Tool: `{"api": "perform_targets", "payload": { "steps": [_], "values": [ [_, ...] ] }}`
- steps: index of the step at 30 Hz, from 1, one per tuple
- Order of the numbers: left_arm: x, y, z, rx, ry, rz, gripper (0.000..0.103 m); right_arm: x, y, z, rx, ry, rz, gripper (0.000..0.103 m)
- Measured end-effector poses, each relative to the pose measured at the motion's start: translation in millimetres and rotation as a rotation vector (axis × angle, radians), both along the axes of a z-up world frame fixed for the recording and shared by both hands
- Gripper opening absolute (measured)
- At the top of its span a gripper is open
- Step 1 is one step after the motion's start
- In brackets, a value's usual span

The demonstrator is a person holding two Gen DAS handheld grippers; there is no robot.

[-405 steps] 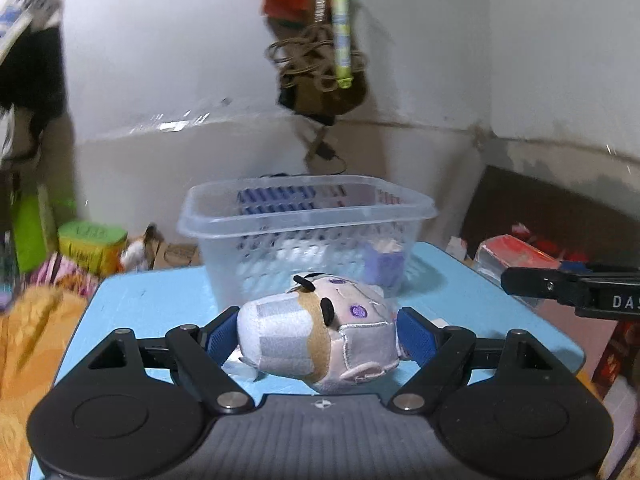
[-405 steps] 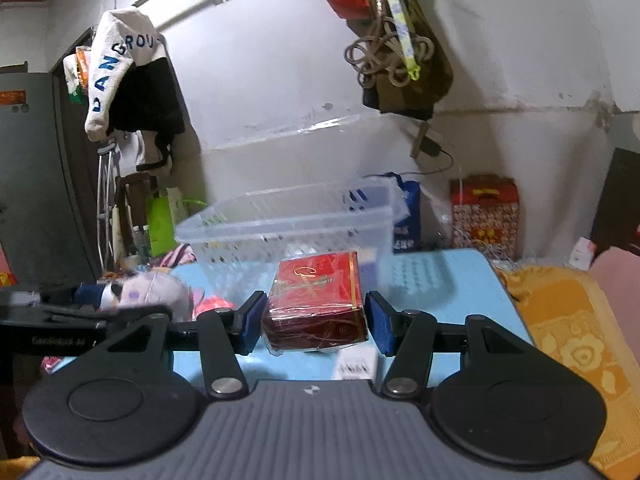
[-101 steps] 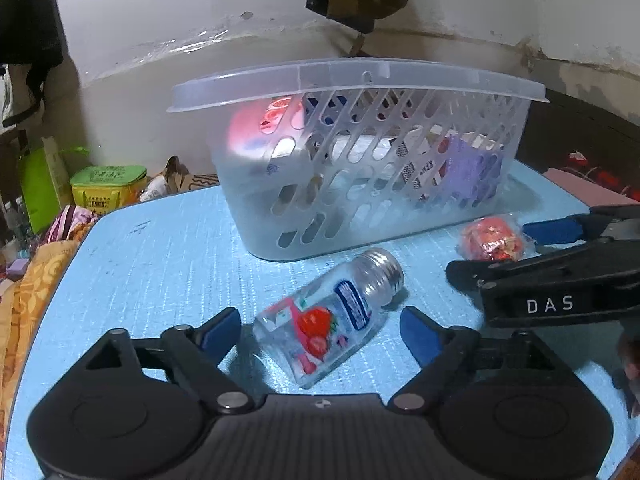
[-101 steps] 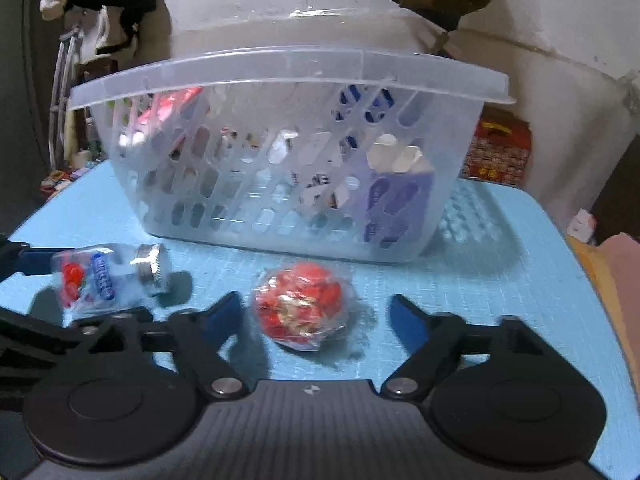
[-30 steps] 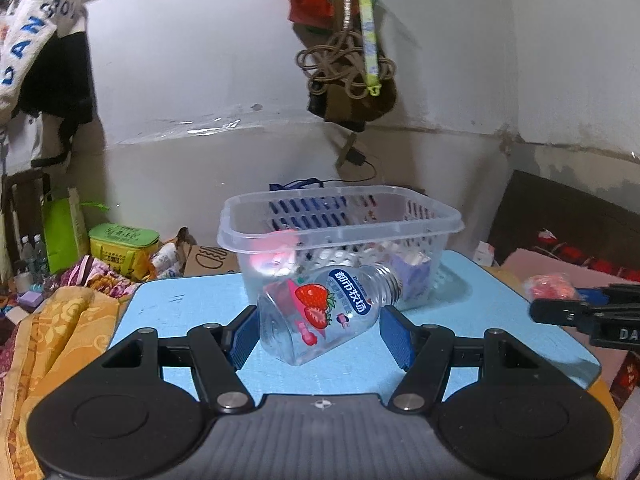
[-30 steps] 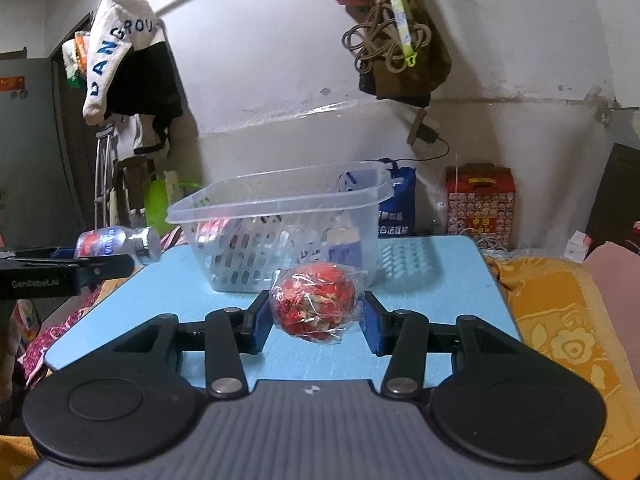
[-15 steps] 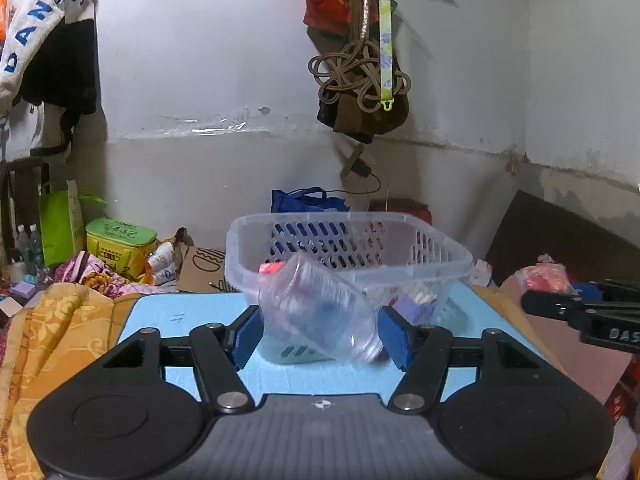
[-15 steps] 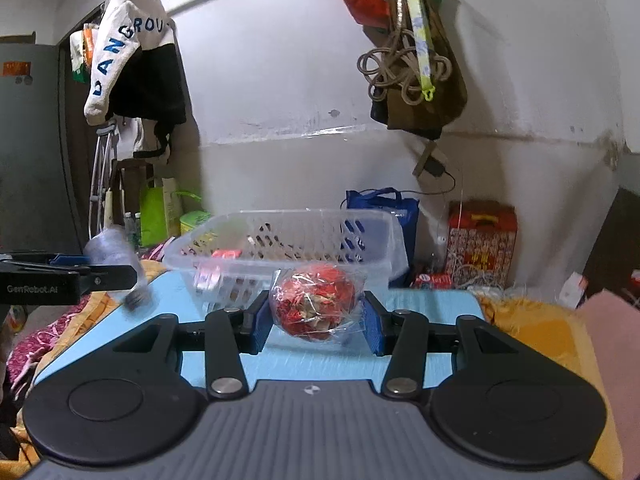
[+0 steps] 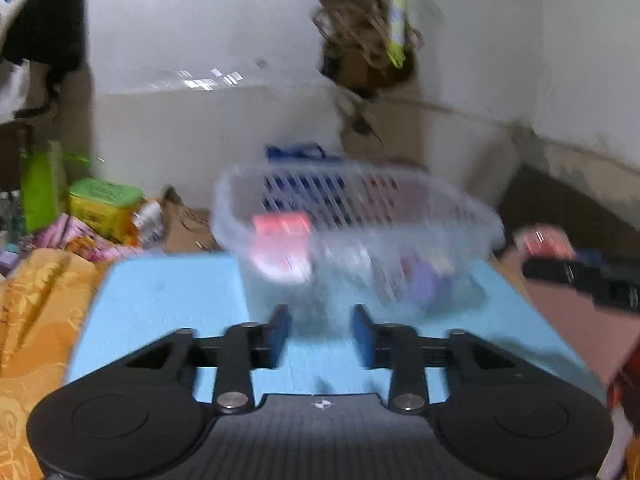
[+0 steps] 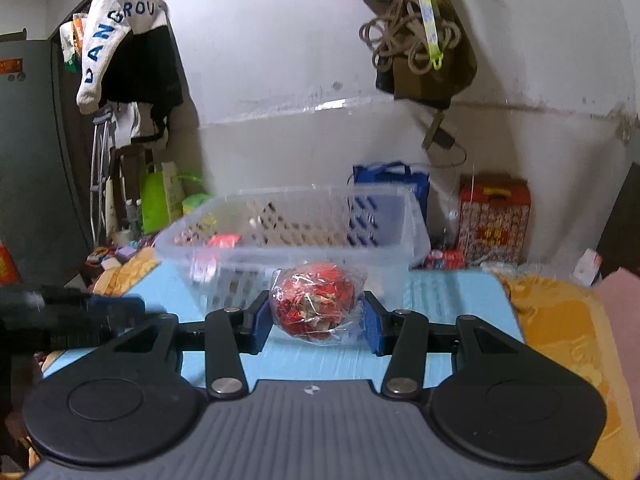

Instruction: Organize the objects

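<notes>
Through the left wrist camera, blurred, I see my left gripper [image 9: 320, 334] angled down over the blue table [image 9: 168, 296], pointing at one clear plastic basket [image 9: 360, 232] just beyond its tips. Its jaws have just been closing and stand narrowly apart with nothing between them. I cannot pick out the bottle in the smear. One red box [image 9: 282, 246] shows inside the basket's left end. At far right, my right gripper [image 9: 584, 276] shows with the red bundle.

Through the right wrist camera, my right gripper [image 10: 316, 322] tilts gently down, jaws clamped on one red wrapped ball [image 10: 316, 304], held above the table's near side, short of the basket [image 10: 288, 236]. My left gripper [image 10: 100, 312] shows blurred at left.
</notes>
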State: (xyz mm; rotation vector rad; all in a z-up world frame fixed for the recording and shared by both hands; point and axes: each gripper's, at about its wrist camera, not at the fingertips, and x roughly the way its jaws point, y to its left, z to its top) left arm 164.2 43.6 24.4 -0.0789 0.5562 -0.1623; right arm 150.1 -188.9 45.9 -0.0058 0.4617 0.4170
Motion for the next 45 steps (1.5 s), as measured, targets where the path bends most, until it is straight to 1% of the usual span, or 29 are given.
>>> {"api": "perform_targets", "payload": {
  "steps": [1, 2, 4, 5, 7, 8, 10, 11, 12, 13, 15, 17, 20, 24, 30, 36, 45],
  "values": [
    [-5, -6, -9, 0.017, 0.018, -0.041, 0.063, -2, -2, -3, 0.001, 0.01, 0.003, 0.05],
    [-14, -12, -18, 0.028, 0.021, -0.062, 0.069, -5, -5, -7, 0.001, 0.02, 0.004, 0.05],
    [-37, -27, -32, 0.097, 0.027, -0.14, 0.069, -10, -13, -16, 0.004, 0.049, 0.009, 0.05],
    [-51, -34, -37, 0.139, 0.012, -0.161, 0.069, -13, -17, -19, 0.009, 0.057, 0.007, 0.05],
    [-74, -45, -41, 0.207, -0.027, -0.199, 0.069, -14, -24, -24, 0.01, 0.072, -0.004, 0.05],
    [-83, -53, -44, 0.248, -0.046, -0.219, 0.072, -15, -27, -27, 0.013, 0.081, -0.011, 0.05],
    [-89, -70, -53, 0.349, -0.062, -0.23, 0.072, -12, -31, -29, 0.021, 0.097, -0.017, 0.05],
    [-86, -76, -60, 0.381, -0.043, -0.235, 0.073, -13, -32, -30, 0.024, 0.101, -0.018, 0.05],
    [-81, -78, -68, 0.39, -0.003, -0.247, 0.071, -13, -33, -30, 0.024, 0.101, -0.017, 0.05],
    [-80, -79, -73, 0.377, -0.006, -0.246, 0.071, -14, -33, -29, 0.025, 0.1, -0.014, 0.05],
    [-73, -79, -74, 0.398, -0.014, -0.211, 0.069, -15, -34, -29, 0.027, 0.098, -0.009, 0.05],
    [-65, -75, -74, 0.374, -0.005, -0.197, 0.069, -14, -35, -30, 0.03, 0.101, -0.008, 0.05],
    [-65, -70, -77, 0.372, -0.021, -0.168, 0.069, -16, -33, -33, 0.024, 0.1, 0.0, 0.05],
    [-62, -65, -76, 0.35, -0.015, -0.167, 0.07, -14, -32, -36, 0.022, 0.111, 0.009, 0.05],
    [-63, -66, -77, 0.356, -0.026, -0.159, 0.072, -14, -33, -36, 0.021, 0.108, 0.007, 0.05],
    [-60, -60, -76, 0.328, -0.011, -0.157, 0.073, -14, -30, -37, 0.016, 0.109, 0.015, 0.05],
    [-58, -57, -75, 0.311, 0.004, -0.155, 0.074, -15, -32, -37, 0.021, 0.107, 0.01, 0.05]
  ]
}}
